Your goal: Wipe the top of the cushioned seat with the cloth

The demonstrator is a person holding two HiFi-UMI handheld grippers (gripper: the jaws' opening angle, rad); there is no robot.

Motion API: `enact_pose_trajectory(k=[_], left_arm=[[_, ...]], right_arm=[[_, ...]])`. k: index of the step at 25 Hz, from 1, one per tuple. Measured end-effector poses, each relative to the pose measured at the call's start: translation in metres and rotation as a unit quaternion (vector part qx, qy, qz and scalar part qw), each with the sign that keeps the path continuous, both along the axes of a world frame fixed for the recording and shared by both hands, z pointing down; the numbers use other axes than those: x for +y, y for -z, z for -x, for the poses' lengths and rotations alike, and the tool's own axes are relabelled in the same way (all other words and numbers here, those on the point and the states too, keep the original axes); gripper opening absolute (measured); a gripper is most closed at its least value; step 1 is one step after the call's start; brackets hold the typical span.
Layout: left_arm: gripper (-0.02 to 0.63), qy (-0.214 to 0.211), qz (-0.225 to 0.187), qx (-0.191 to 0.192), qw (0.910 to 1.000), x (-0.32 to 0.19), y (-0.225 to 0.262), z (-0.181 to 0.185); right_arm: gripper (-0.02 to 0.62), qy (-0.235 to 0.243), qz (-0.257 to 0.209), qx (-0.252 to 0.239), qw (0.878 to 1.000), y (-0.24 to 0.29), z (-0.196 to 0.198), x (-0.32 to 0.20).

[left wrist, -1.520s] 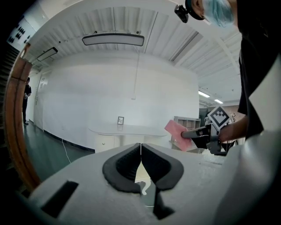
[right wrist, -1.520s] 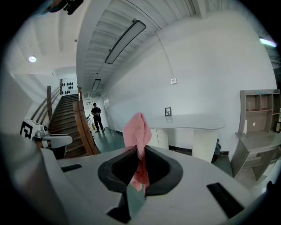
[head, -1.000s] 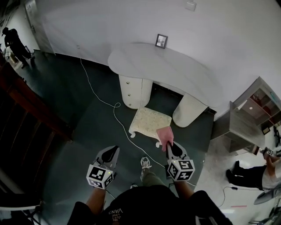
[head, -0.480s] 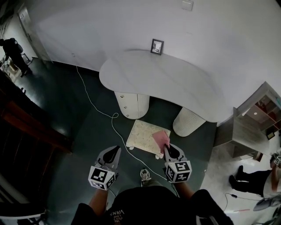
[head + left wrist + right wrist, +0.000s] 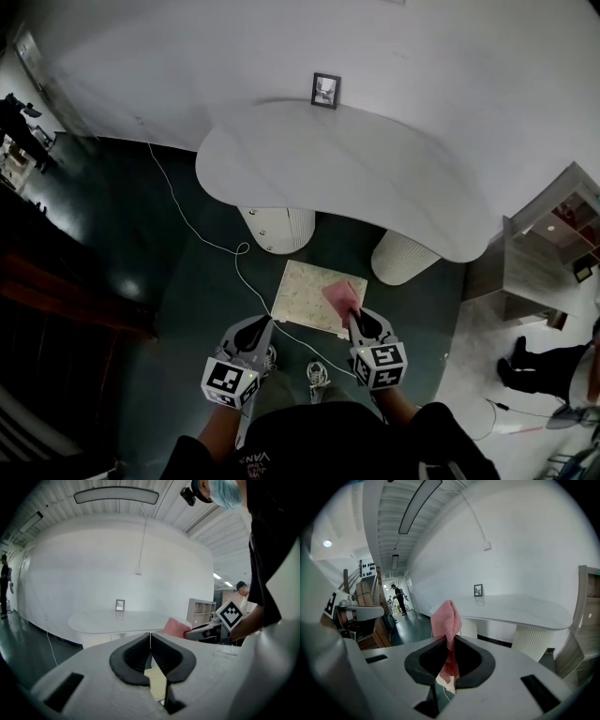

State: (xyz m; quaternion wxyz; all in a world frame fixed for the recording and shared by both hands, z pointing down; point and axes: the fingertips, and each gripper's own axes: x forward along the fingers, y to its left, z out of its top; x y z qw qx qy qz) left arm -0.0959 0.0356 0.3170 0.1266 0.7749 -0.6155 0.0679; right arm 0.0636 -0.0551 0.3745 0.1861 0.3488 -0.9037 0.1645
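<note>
The left hand-held gripper (image 5: 255, 325) hung with its jaws together on nothing. The right hand-held gripper (image 5: 359, 317) pinched the pink cloth (image 5: 340, 298), whose long axis pointed away from the person, over the cushioned seat's (image 5: 302, 286) right side, before the table (image 5: 375, 187).

The pink cloth (image 5: 446, 618) looks open-woven and rough. The cushioned seat (image 5: 302, 292) is speckled fabric; the floor (image 5: 173, 277) shines glossy.
</note>
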Motion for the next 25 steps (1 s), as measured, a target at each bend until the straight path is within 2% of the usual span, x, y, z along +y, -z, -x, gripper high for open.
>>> enact_pose_trajectory(k=[12,20,25], left_arm=[[0.020,-0.089,0.035,0.013,0.9953,-0.063,-0.036,0.055],[0.020,-0.137,0.057,-0.003,0.9888,-0.101,-0.076,0.084],[0.020,-0.152,0.063,0.009,0.9863,-0.116,-0.105,0.093]], right_arm=[[0.037,-0.103,0.028,0.001,0.994,-0.028,0.054,-0.040],[0.035,-0.143,0.049,0.004,0.988,-0.070,0.083,-0.068],[0.035,-0.160,0.057,0.016,0.985,-0.112,0.093,-0.081]])
